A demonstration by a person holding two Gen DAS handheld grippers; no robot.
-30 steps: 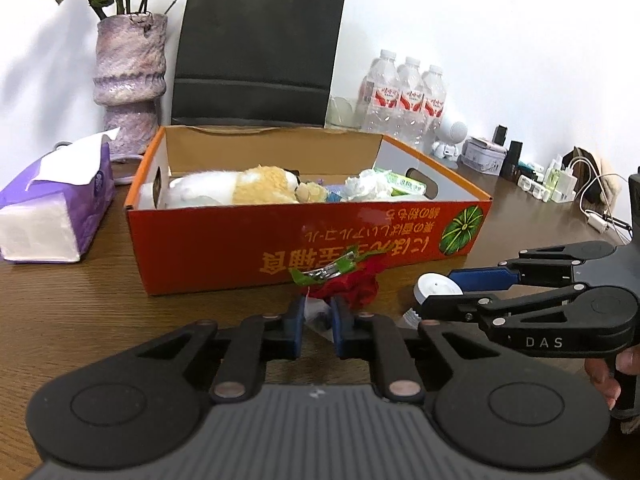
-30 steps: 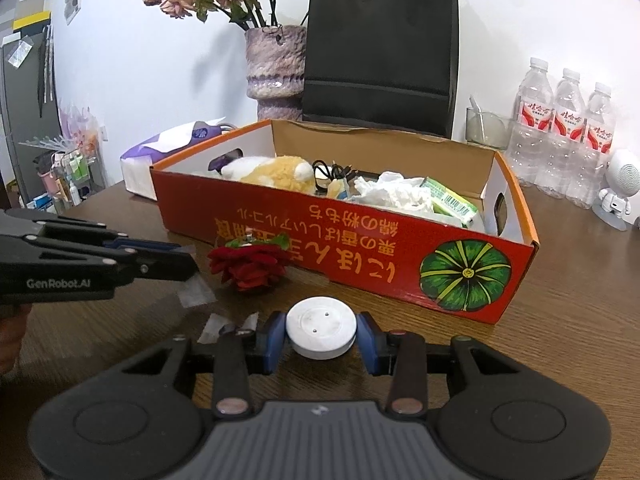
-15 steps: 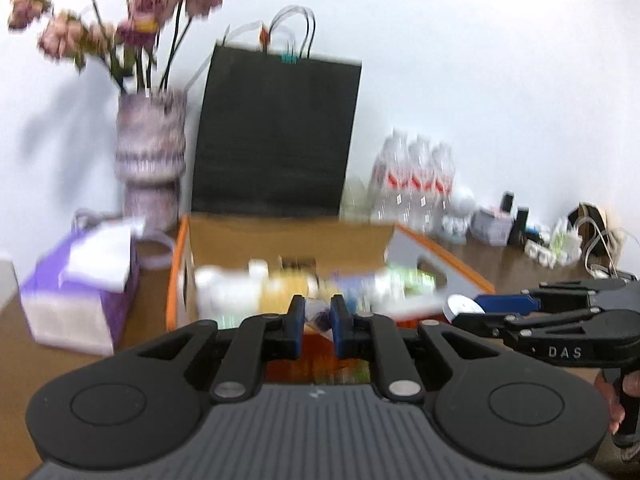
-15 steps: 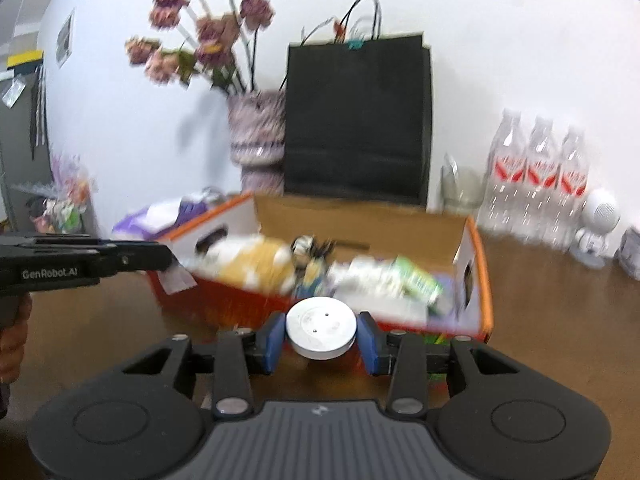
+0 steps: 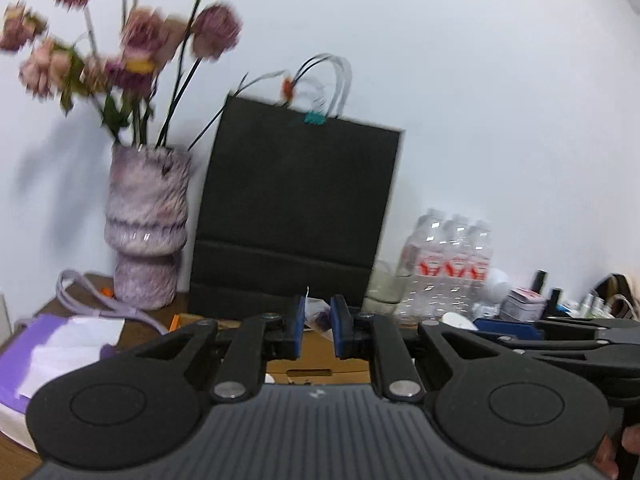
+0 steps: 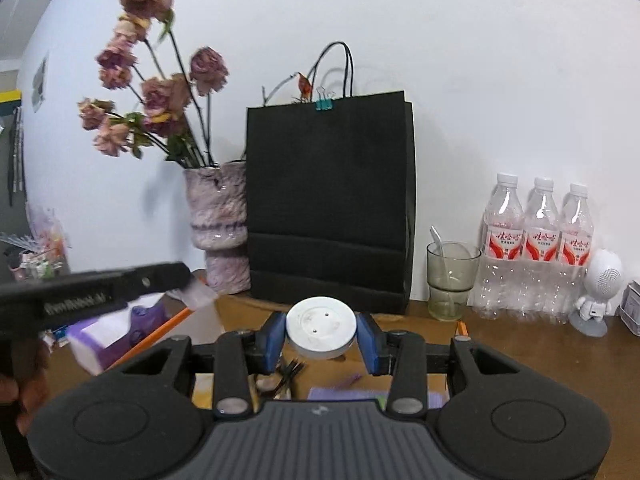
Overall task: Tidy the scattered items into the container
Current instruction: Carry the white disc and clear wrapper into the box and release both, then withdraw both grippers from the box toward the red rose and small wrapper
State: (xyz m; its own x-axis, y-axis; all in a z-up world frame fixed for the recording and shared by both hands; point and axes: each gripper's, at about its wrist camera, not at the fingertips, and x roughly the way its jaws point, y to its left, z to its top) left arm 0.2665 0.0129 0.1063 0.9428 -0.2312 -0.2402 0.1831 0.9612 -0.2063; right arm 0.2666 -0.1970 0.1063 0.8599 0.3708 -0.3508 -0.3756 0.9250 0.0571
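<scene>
My left gripper (image 5: 316, 326) is shut on a small clear plastic wrapper (image 5: 316, 316), held high over the orange cardboard box (image 5: 320, 356). Only the box's inner far wall shows below the fingers. My right gripper (image 6: 321, 338) is shut on a white round disc (image 6: 321, 332), also raised above the box (image 6: 208, 320), whose contents (image 6: 340, 394) show under it. The left gripper appears at the left of the right wrist view (image 6: 100, 292) with the wrapper (image 6: 198, 294) at its tip. The right gripper shows at the right of the left wrist view (image 5: 560, 332).
A black paper bag (image 6: 330, 204) and a purple vase of dried flowers (image 6: 218, 232) stand behind the box. A purple tissue pack (image 5: 60, 344) lies to the left. A glass with a spoon (image 6: 450, 280), three water bottles (image 6: 540, 248) and a white robot figure (image 6: 598, 292) stand at the right.
Both grippers have risen from the table in front of the box to above it, carrying the wrapper and the white disc. The red flower on the table has dropped out of view.
</scene>
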